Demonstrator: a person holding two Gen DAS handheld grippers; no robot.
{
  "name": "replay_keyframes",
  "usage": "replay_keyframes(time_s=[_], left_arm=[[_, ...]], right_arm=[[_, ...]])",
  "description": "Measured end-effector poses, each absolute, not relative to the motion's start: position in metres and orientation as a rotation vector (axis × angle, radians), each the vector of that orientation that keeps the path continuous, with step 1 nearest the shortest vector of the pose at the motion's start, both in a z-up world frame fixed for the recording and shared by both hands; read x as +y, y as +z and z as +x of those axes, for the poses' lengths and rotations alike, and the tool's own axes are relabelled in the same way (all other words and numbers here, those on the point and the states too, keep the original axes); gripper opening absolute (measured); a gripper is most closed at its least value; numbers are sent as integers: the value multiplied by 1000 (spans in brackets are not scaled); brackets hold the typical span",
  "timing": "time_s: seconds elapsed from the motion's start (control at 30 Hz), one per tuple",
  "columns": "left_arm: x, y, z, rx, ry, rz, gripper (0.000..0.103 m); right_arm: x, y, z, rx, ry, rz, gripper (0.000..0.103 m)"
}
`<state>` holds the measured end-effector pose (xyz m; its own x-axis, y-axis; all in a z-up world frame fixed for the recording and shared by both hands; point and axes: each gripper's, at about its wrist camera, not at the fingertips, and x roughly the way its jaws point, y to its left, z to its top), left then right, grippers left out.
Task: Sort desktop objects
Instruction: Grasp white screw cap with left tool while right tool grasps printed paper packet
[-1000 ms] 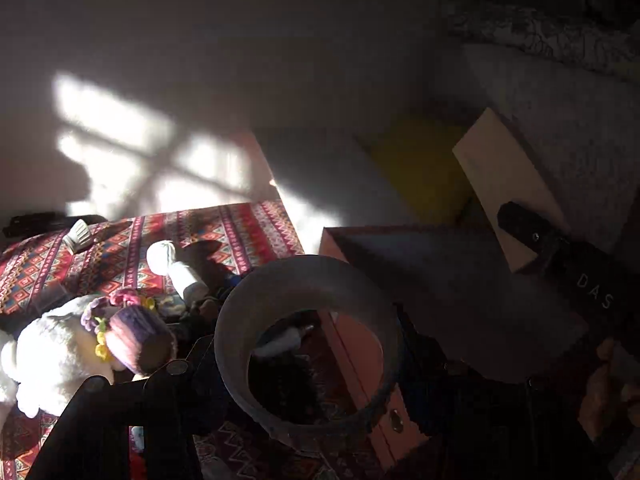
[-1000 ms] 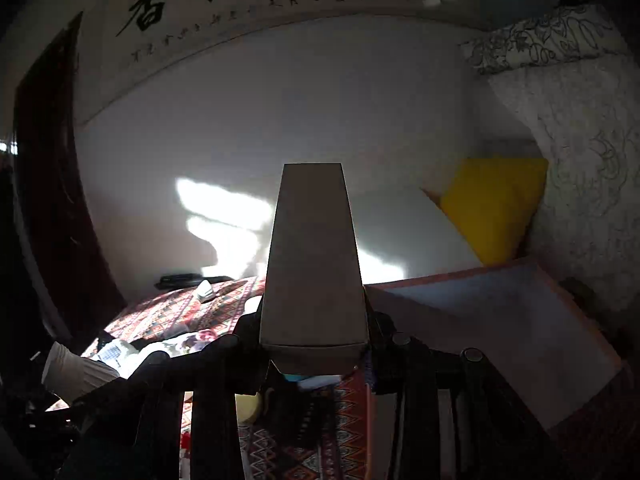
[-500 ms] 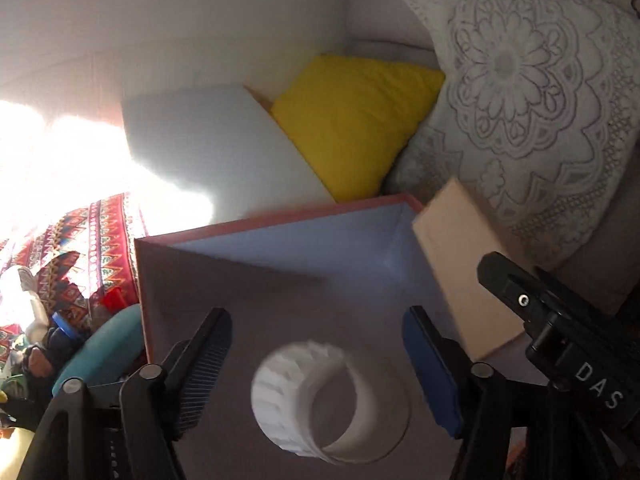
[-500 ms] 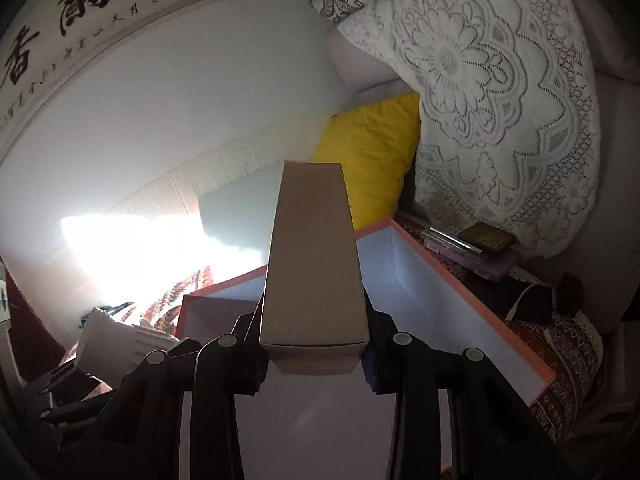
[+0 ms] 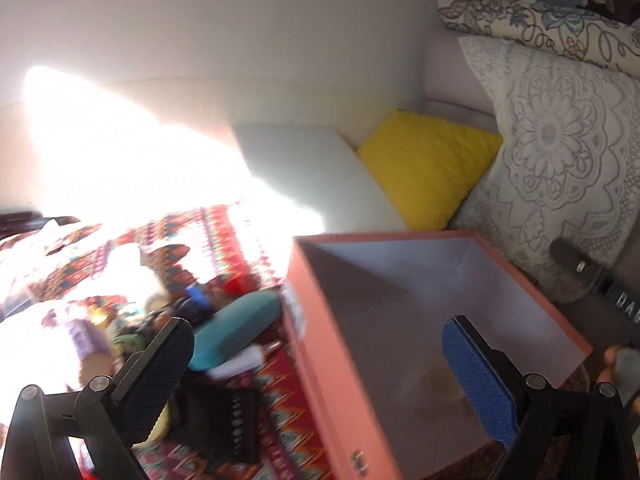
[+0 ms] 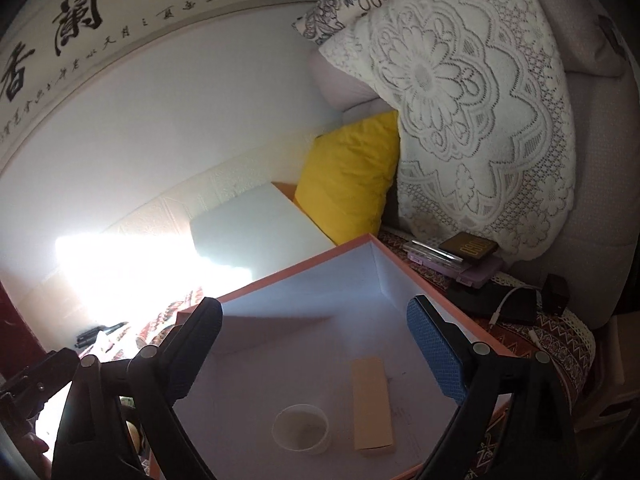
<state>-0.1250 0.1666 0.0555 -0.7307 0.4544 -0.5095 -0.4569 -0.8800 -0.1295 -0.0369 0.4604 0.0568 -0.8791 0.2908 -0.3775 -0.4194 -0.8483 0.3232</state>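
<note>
right wrist view: the right gripper [image 6: 316, 356] fingers are spreading, empty; the cardboard carton [image 6: 373, 406] it held a moment ago now lies in the orange box [image 6: 400, 252] beside the paper cup [image 6: 301, 433]. the left gripper [image 5: 316, 384] fingers are spreading too, empty, so more desk clutter is next.

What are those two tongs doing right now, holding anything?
Left tongs: opening, nothing between them.
Right tongs: opening, empty, above the orange cardboard box.
</note>
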Motion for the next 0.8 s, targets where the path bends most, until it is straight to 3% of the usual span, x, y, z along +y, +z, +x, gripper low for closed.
replay_keyframes(time_s=[0.2,0.3,0.47,0.57,0.63,0.73,0.77,0.8], left_arm=[[14,-14,-82,24,2699,-927,102],[-16,-57,-69,26,2671,-1067,102],[-11,-96,-60,83,2617,-1072,102],[1,-116,-70,84,2585,-1102,102],[7,-130,-79,104,2573,-1141,98],[9,-140,-86,146,2598,-1134,78],[7,-139,-87,144,2598,-1135,64],[4,-138,-88,138,2596,-1137,64]], right_arm=[[379,76,-32,424,2879,-414,99],[325,74,-47,433,3090,-510,100],[228,19,-100,467,3216,-1059,99],[171,-34,-126,428,3128,-1543,91],[144,-67,-137,369,3020,-1808,89],[128,-102,-144,184,2917,-1927,89],[125,-109,-147,153,2897,-1941,89],[122,-115,-150,150,2883,-1965,89]])
